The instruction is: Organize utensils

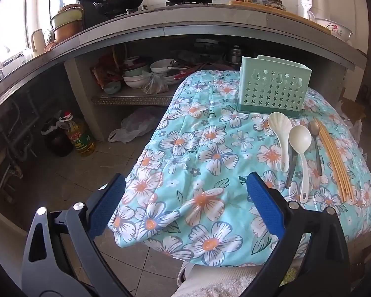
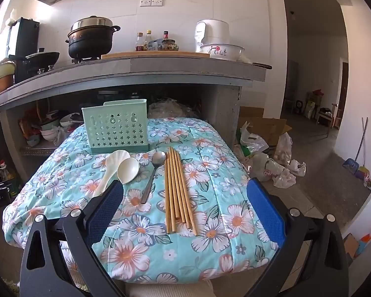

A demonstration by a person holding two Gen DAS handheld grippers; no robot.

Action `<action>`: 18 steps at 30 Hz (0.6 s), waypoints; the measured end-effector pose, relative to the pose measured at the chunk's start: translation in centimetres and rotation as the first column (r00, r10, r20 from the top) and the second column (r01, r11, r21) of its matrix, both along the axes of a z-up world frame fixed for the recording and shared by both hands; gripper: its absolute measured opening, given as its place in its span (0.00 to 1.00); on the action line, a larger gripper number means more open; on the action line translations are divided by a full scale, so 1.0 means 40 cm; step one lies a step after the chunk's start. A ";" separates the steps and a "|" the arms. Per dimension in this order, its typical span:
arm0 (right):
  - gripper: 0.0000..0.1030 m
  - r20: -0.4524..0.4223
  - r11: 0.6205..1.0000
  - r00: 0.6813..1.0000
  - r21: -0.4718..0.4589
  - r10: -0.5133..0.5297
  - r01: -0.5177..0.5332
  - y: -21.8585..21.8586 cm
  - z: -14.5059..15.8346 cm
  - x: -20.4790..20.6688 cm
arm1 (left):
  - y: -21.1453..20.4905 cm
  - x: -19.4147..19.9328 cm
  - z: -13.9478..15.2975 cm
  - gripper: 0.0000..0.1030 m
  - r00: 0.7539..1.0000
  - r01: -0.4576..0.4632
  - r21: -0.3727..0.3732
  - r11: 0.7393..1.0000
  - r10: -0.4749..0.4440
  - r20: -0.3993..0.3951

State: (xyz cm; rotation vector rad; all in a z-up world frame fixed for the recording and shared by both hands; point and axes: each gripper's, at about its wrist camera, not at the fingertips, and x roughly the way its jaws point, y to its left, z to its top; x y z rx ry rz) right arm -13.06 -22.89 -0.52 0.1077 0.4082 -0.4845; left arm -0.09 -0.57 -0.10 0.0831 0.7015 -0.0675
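Both grippers, left gripper (image 1: 185, 195) and right gripper (image 2: 185, 198), hang with jaws wide apart, empty, ready to pick. Near the floral cloth's (image 2: 210, 242) far edge, wooden chopsticks (image 2: 178, 188), a metal spoon (image 2: 153, 170) and two white spoons (image 2: 122, 167) lie before the green utensil holder (image 2: 116, 126), likely laid out for sorting into it.

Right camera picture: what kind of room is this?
Most likely a home kitchen. A black pot sits on a stove on the counter, sauce bottles stand beside it, and bowls are stacked on the shelf underneath.
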 end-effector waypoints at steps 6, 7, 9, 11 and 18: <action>0.95 0.001 1.000 1.000 0.001 0.001 -0.001 0.000 0.001 0.000 | -0.009 -0.012 0.006 0.92 0.999 0.023 0.007 1.000 -0.023 0.026; 0.95 0.001 1.000 1.000 0.001 0.001 -0.001 0.000 0.001 0.000 | -0.011 -0.016 0.009 0.92 0.999 0.023 0.009 1.000 -0.024 0.039; 0.95 0.000 1.000 1.000 0.001 0.001 -0.001 0.000 0.001 0.000 | -0.014 -0.026 0.016 0.92 0.997 0.027 0.011 1.000 -0.028 0.066; 0.95 -0.001 1.000 1.000 0.002 0.002 -0.002 0.000 0.000 0.000 | -0.014 -0.034 0.023 0.92 0.996 0.035 0.011 0.999 -0.036 0.086; 0.95 0.000 1.000 1.000 0.002 0.002 -0.002 0.001 0.001 0.002 | -0.027 -0.049 0.033 0.92 0.991 0.065 0.016 0.998 -0.067 0.116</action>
